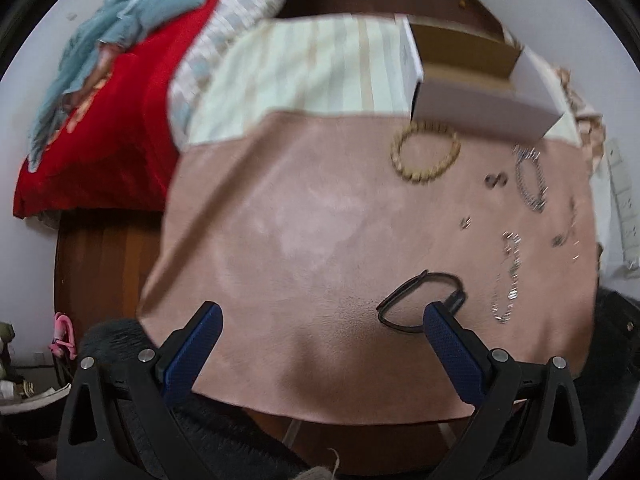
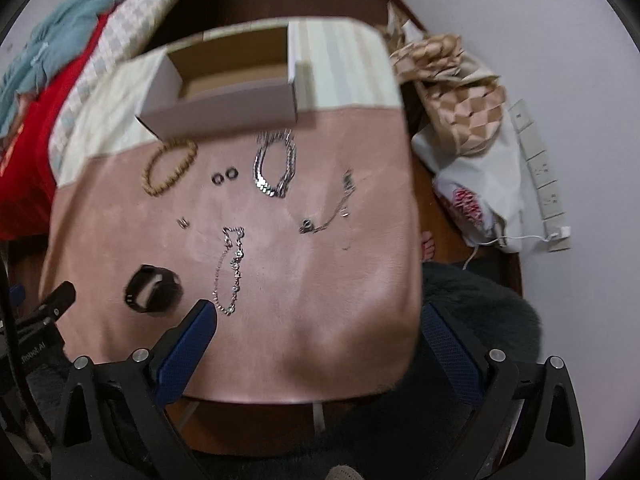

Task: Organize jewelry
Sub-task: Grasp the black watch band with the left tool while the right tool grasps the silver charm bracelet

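Both tongs (image 1: 322, 322) (image 2: 318, 322) gape empty — beyond, one black bracelet (image 2: 152, 290), two rings (image 2: 224, 175), one box (image 2: 224, 96).

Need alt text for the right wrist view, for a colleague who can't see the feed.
Open right hand-held gripper above a pink cloth strewn with jewelry: a black bracelet, silver chain, wooden bead bracelet, and chunky silver bracelet. An open white box sits behind them.

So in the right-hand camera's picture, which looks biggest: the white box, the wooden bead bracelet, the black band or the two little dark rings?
1. White box
2. Wooden bead bracelet and black band: look alike; the band lies nearer the camera, so unsure
3. Two dark rings
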`<state>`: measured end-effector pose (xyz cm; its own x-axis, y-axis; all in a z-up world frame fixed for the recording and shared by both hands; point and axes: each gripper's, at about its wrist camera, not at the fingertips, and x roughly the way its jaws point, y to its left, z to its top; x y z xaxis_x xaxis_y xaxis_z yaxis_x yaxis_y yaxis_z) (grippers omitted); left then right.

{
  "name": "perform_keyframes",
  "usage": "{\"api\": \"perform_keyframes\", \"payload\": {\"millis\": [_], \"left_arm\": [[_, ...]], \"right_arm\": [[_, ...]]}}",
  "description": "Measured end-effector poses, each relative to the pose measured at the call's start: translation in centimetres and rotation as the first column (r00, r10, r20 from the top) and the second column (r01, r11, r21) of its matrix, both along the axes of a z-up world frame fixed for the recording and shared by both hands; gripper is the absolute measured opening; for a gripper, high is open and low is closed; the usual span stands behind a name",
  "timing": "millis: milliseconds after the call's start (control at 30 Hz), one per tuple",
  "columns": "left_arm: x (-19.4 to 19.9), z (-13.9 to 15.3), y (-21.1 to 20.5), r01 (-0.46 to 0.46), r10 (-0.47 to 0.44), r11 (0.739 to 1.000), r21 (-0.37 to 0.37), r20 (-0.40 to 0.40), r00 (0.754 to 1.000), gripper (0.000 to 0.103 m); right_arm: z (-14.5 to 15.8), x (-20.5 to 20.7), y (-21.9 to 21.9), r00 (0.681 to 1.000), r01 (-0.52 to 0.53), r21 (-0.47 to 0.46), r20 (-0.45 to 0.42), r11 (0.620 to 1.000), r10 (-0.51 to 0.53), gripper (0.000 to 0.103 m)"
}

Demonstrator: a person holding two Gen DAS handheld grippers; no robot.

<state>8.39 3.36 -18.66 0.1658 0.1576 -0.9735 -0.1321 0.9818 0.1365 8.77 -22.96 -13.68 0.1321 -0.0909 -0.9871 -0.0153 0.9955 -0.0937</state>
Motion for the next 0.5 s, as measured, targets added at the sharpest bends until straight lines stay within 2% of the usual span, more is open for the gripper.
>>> {"api": "perform_keyframes", "payload": {"millis": [67, 133, 267, 367, 433, 500], "left_arm": [[0.5, -2.2, -0.3, 0.031, -0.032, 0.999, -0.024, -0.033, 0.999, 0.097], [0.7, -3.6, -0.6, 0.058, -0.06, 0.998, -0.039, -0.059, 0.996, 0.089], [1.2, -5.8, -1.3, 0.113, -0.116, 0.993, -0.044, -0.094, 0.989, 0.088], [1.5, -7.0, -1.8, 0.144, -0.148, 0.989, -0.044, -0.108, 0.983, 0.073], [1.7, -7.9, -2.1, 0.162, -0.168, 0.985, -0.059, -0.116, 0.979, 0.06], [1.8, -8.3, -2.3, 0.171, -0.179, 0.983, -0.073, -0.11, 0.978, 0.053]], "right_arm": [[-1.8, 0.3, 0.3, 0.999, 0.0, 0.021, -0.036, 1.0, 0.001, 0.088], [-3.2, 0.2, 0.6, 0.999, -0.001, 0.038, -0.047, 0.999, 0.003, 0.085], [-4.7, 0.2, 0.9, 0.998, -0.002, 0.061, -0.058, 0.998, 0.005, 0.081], [-5.3, 0.4, 1.0, 0.998, 0.0, 0.074, -0.064, 0.997, 0.005, 0.077], [-5.6, 0.4, 1.0, 0.998, 0.005, 0.069, -0.065, 0.998, -0.001, 0.074], [-5.8, 0.6, 0.7, 0.998, 0.005, 0.08, -0.066, 0.997, 0.0, 0.073]]}}
